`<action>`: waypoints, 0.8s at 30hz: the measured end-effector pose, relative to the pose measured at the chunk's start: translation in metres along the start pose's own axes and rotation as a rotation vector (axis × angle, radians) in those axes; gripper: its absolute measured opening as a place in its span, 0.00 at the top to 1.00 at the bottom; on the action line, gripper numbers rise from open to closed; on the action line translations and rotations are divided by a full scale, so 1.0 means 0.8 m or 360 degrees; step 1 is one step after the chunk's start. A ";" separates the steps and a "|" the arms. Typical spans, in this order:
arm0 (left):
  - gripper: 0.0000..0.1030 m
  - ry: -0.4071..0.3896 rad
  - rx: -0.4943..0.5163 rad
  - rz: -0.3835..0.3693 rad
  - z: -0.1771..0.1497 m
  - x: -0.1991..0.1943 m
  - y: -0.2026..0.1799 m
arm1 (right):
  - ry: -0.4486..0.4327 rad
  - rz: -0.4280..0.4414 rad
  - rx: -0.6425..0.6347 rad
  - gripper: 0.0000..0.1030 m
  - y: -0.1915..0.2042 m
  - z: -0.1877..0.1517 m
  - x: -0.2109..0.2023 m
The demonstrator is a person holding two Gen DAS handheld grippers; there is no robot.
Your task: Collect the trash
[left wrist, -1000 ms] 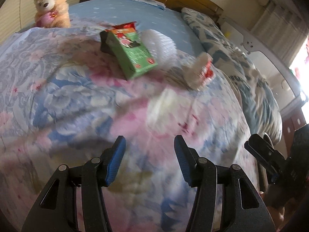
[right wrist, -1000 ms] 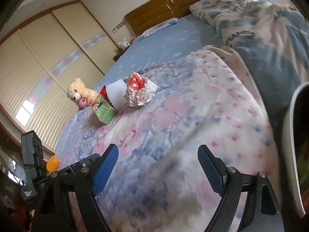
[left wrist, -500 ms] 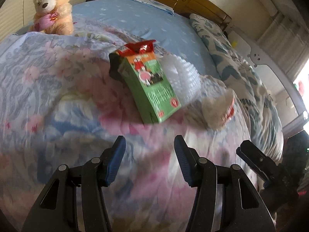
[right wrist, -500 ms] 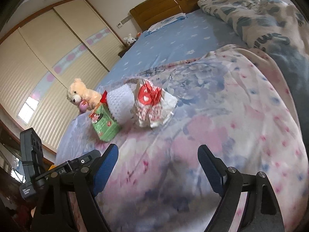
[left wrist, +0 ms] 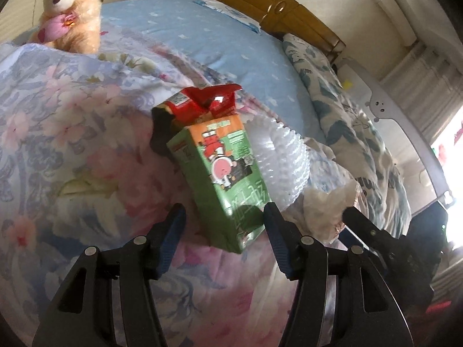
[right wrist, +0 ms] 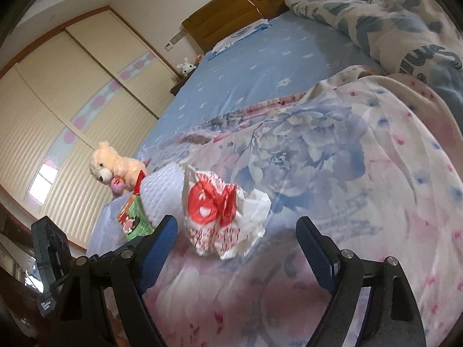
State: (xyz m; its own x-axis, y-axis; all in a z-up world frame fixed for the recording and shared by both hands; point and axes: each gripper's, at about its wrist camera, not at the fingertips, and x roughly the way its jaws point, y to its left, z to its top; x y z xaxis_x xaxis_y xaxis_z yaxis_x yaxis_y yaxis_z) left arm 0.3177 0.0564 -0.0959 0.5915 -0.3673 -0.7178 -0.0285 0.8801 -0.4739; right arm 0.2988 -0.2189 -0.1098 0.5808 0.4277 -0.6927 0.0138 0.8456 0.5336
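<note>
The green carton (left wrist: 222,179) lies on the floral quilt (left wrist: 72,150) at the centre of the left wrist view, its lower end between the blue pads of the left gripper (left wrist: 221,231). The jaws are opening; the right pad is at the carton's edge, but whether it touches I cannot tell. A torn red wrapper (left wrist: 208,102) sits at the carton's top, and ribbed white foam (left wrist: 285,159) lies just beside it. In the right wrist view the crumpled white-and-red bag (right wrist: 222,214) lies low in the centre, just ahead of the right gripper (right wrist: 237,240), whose jaws stand wide and hold nothing. A plush bear (right wrist: 115,167) sits at the left.
</note>
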 end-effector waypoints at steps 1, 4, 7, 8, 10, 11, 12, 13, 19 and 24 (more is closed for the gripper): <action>0.46 0.0002 0.0016 -0.0008 -0.001 0.002 -0.003 | -0.0005 -0.0005 -0.0004 0.22 0.001 0.001 0.002; 0.56 -0.0018 0.0069 -0.0021 -0.003 0.000 -0.010 | 0.0002 -0.0002 -0.0031 0.42 0.005 0.001 0.006; 0.66 -0.0054 0.0131 -0.0027 -0.006 -0.012 -0.020 | -0.0003 -0.0011 -0.0069 0.56 0.010 -0.002 0.001; 0.67 -0.0051 0.0145 -0.0018 -0.007 -0.014 -0.022 | -0.0001 -0.0007 -0.0078 0.58 0.011 -0.004 -0.002; 0.67 -0.0054 0.0169 0.0006 -0.012 -0.019 -0.026 | 0.0004 0.0000 -0.0076 0.61 0.010 -0.008 -0.010; 0.68 -0.0056 0.0182 0.0008 -0.017 -0.023 -0.028 | 0.0002 0.0003 -0.0074 0.62 0.010 -0.010 -0.014; 0.68 -0.0057 0.0194 0.0006 -0.022 -0.028 -0.031 | -0.0001 0.0007 -0.0071 0.62 0.009 -0.013 -0.019; 0.68 -0.0059 0.0206 0.0003 -0.028 -0.032 -0.033 | -0.0002 0.0009 -0.0070 0.62 0.009 -0.016 -0.024; 0.68 -0.0043 0.0302 -0.0012 -0.072 -0.061 -0.057 | -0.0013 0.0017 -0.0067 0.62 0.002 -0.040 -0.063; 0.68 -0.0021 0.0360 -0.0048 -0.102 -0.078 -0.077 | -0.0042 0.0010 -0.0062 0.63 -0.005 -0.059 -0.100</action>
State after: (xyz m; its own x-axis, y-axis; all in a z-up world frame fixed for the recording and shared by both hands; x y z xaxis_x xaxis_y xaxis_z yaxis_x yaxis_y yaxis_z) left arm 0.2169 0.0004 -0.0638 0.5997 -0.3919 -0.6977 0.1696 0.9143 -0.3677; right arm 0.2138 -0.2411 -0.0792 0.6021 0.4248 -0.6761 -0.0212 0.8549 0.5183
